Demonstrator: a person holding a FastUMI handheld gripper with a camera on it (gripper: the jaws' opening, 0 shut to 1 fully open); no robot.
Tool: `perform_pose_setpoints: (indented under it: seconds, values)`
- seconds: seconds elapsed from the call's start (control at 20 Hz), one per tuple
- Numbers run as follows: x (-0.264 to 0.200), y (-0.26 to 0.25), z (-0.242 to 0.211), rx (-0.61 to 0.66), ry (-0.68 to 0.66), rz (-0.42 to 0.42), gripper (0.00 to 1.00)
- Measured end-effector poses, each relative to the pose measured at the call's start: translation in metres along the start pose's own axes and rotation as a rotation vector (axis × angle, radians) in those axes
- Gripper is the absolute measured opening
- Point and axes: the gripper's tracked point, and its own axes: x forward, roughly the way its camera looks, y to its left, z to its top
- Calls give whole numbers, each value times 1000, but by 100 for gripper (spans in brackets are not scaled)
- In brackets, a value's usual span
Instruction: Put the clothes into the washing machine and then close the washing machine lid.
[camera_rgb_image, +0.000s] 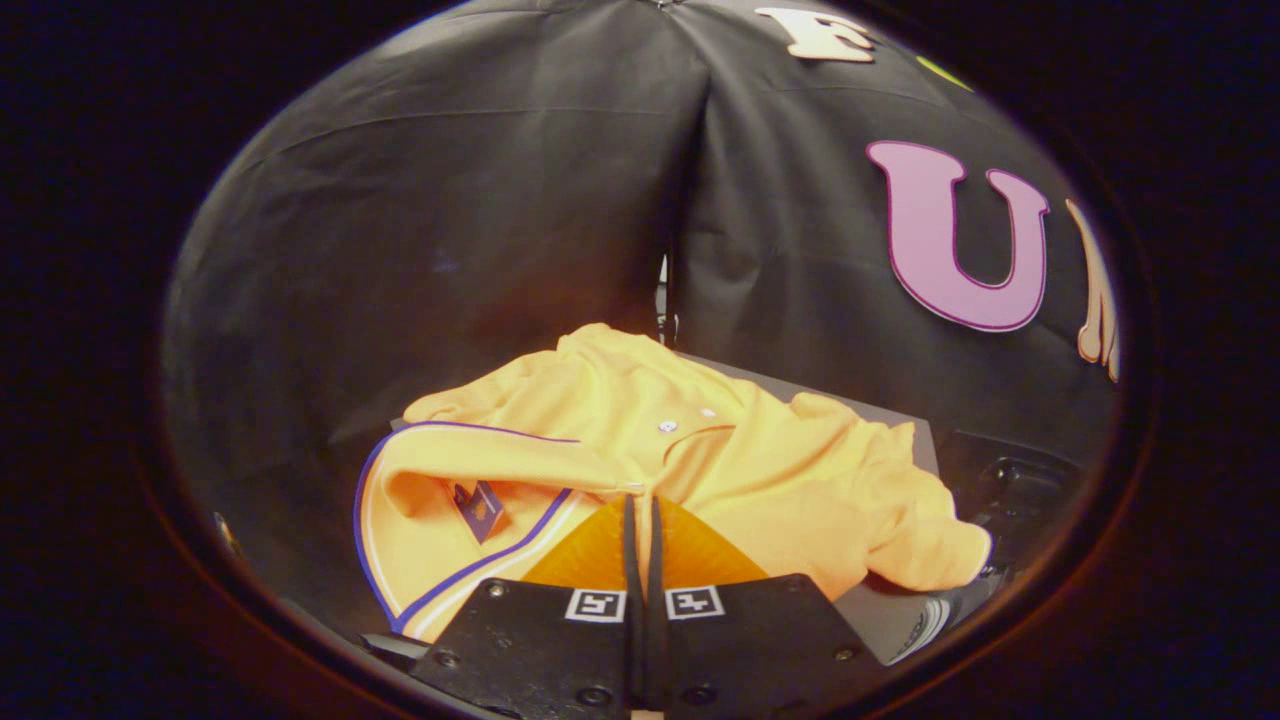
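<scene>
A yellow polo shirt (780, 470) with a purple-trimmed collar (440, 520) and small white buttons lies bunched over a grey flat top (915, 432), which looks like the washing machine. My gripper (641, 500) meets the shirt at its near edge, just below the collar fold. The two fingers stand almost together, and a thin strip of pale fabric shows pinched between them. One sleeve (940, 555) droops off to the right of the fingers. The shirt covers most of the grey top.
A pale grey rounded rim (905, 625) shows to the right of the fingers, under the sleeve. A dark moulded part (1020, 480) sits beyond the sleeve on the right. The black booth cloth hangs close behind the shirt.
</scene>
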Motion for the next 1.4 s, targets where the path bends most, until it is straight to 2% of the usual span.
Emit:
perform_pose_setpoints:
  seconds: [0.4,0.8,0.95,1.25,1.4]
  values:
    - [-8,-19,0,66,-28,-100,1]
    - [-10,-27,5,10,-18,-268,0]
    - [-12,-32,5,34,-28,-319,0]
    - [-28,-44,20,64,-48,-473,0]
    - [-35,-67,14,115,-55,-529,0]
